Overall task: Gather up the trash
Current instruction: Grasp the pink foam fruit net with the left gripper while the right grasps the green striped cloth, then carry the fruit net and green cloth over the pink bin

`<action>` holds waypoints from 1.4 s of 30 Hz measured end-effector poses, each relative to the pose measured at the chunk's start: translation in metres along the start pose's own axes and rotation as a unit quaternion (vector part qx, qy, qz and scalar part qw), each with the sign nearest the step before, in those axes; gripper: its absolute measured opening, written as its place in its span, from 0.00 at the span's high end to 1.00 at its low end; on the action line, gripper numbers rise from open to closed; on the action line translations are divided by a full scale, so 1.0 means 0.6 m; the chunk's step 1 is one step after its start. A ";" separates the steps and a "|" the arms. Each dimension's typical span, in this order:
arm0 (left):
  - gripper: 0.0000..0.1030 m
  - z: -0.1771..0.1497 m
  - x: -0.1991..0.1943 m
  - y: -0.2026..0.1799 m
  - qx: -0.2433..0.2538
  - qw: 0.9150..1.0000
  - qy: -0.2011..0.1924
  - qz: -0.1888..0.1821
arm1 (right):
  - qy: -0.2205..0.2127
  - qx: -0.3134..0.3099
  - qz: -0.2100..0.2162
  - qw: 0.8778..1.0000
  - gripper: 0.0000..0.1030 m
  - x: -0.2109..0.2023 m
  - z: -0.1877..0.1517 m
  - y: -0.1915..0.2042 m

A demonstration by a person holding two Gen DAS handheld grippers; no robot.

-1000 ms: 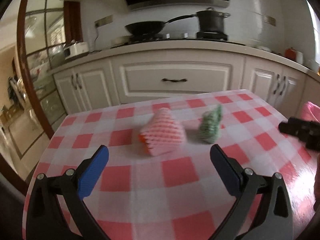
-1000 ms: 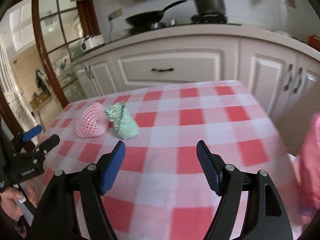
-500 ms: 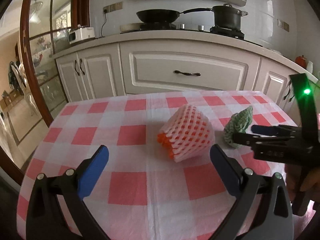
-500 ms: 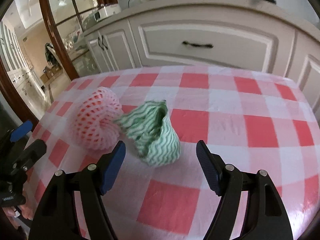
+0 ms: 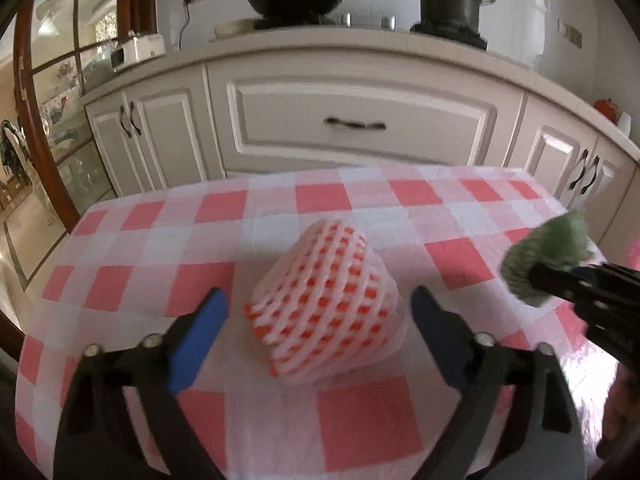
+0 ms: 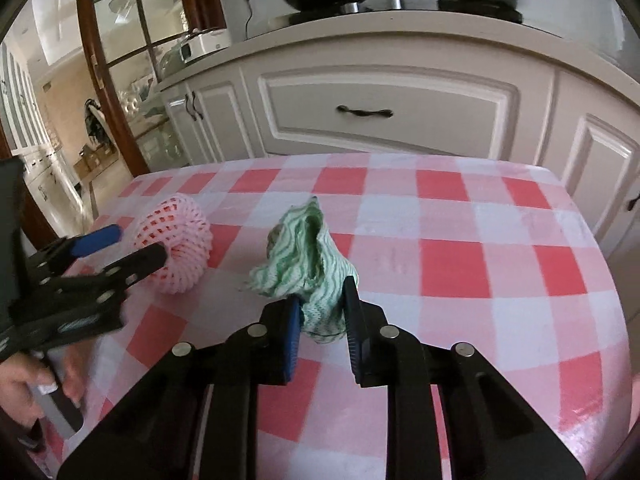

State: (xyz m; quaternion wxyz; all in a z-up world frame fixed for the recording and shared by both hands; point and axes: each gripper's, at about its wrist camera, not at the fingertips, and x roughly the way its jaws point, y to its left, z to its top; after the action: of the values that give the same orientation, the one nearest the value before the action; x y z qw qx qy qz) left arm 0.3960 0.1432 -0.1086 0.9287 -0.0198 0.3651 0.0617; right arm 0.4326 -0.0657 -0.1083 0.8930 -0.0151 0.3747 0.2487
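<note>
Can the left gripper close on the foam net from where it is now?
Probably yes. The foam net sits between the left gripper's closing jaws with nothing in between; the right gripper grips the cloth off to the side.

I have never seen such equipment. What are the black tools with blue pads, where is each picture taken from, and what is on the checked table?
No robot is here. A person holds a hand tool with two jaws in each hand, and a camera on each tool looks forward along its jaws.

In the left tool's view, the left gripper straddles a pink foam fruit net on the checked tablecloth. Its jaws have just been closing, but the pads do not press the net yet.

In the right tool's view, the right gripper has just closed on a green-and-white cloth. Behind the table stand kitchen cupboards.
</note>
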 end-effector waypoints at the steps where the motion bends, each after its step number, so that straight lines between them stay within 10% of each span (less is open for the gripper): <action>1: 0.22 0.002 0.009 -0.003 0.000 1.000 0.007 0.000 | 0.001 0.003 0.001 1.000 0.80 -0.002 -0.002 -0.002; 8: 0.51 -0.005 0.017 -0.012 0.001 1.000 0.007 -0.015 | -0.004 0.012 0.007 1.000 0.80 -0.021 -0.017 -0.003; 42: 0.54 -0.103 -0.293 -0.220 0.059 0.984 -0.118 -0.120 | -0.092 0.035 -0.106 0.989 0.80 -0.354 -0.140 -0.059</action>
State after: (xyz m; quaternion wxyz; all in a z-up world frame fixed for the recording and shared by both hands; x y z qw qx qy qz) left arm 0.2437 -0.0106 -0.0350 0.9655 -0.0010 0.2508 -0.0697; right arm 0.2665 -0.2069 -0.0305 0.9450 -0.0001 0.2956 0.1399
